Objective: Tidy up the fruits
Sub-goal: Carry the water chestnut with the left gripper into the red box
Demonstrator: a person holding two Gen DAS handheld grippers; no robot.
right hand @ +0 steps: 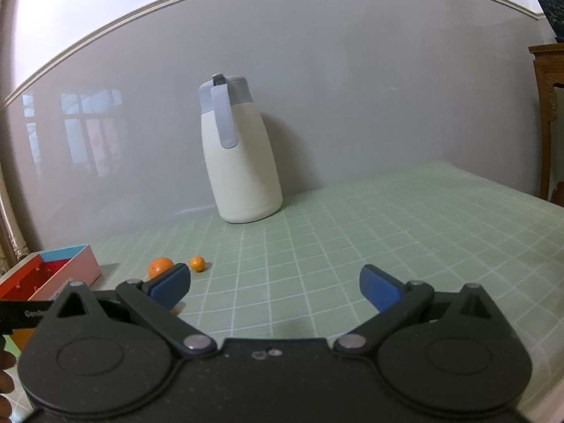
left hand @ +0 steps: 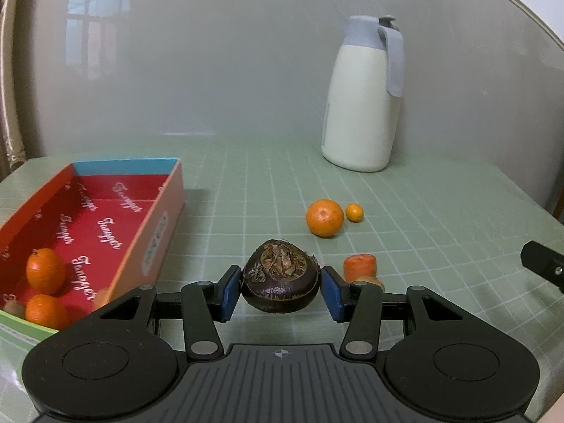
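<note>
A dark purple mangosteen (left hand: 281,282) with a dried brown cap sits between the blue pads of my left gripper (left hand: 280,294), which is shut on it just above the table. To the left lies the red box (left hand: 165,211) holding two oranges (left hand: 46,270) and a brownish fruit at its near corner. On the cloth beyond are an orange (left hand: 324,217), a small kumquat (left hand: 354,212) and an orange carrot-like piece (left hand: 360,266). My right gripper (right hand: 275,289) stands open and empty, with the orange (right hand: 158,267) and kumquat (right hand: 197,263) ahead to its left.
A white jug with a grey lid (left hand: 363,105) stands at the back by the wall, also in the right wrist view as the jug (right hand: 239,155). The green checked tablecloth (right hand: 387,229) stretches to the right. A wooden chair (right hand: 548,105) is at the far right edge.
</note>
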